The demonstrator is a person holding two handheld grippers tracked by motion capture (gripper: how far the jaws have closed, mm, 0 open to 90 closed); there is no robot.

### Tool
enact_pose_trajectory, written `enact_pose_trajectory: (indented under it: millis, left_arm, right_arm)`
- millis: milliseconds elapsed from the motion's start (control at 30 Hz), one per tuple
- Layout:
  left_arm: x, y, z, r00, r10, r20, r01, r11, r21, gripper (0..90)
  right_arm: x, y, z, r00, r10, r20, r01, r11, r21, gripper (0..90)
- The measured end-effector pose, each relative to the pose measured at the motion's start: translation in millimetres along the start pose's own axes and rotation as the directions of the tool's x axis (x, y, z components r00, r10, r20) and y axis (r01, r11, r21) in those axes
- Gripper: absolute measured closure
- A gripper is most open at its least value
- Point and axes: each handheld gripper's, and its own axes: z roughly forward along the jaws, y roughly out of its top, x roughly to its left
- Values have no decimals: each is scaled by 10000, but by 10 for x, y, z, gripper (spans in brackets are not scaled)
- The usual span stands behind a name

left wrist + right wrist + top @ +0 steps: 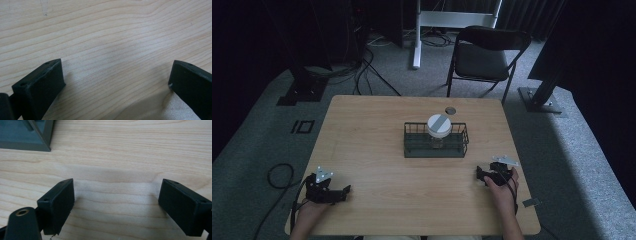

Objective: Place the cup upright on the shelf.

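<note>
A dark wire basket (pixel 436 148) stands at the middle of the wooden table (pixel 377 130), and a clear jar with a white and grey lid (pixel 439 125) stands upright inside it. My left gripper (pixel 346 190) rests near the front left edge, jaws wide apart over bare wood (pixel 117 75). My right gripper (pixel 480 175) lies at the front right, open too, its jaws pointing left toward the basket's near corner (pixel 27 135). Nothing sits between either pair of jaws (pixel 117 195).
A small round grommet (pixel 450 110) is set in the table behind the basket. Beyond the table stand a black folding chair (pixel 484 55), a white post (pixel 417 35) and dark stands with cables on the grey carpet. A small tag (pixel 531 202) lies at the table's right front corner.
</note>
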Motion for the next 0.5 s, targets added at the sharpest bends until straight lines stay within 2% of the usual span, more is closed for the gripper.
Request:
enact_pose_trajectory:
  millis: [500]
  left_arm:
    - [0, 1, 0, 10000, -2, 3, 2, 10000, 3, 2]
  right_arm:
    - [5, 2, 3, 10000, 10, 62, -10, 10000, 20, 125]
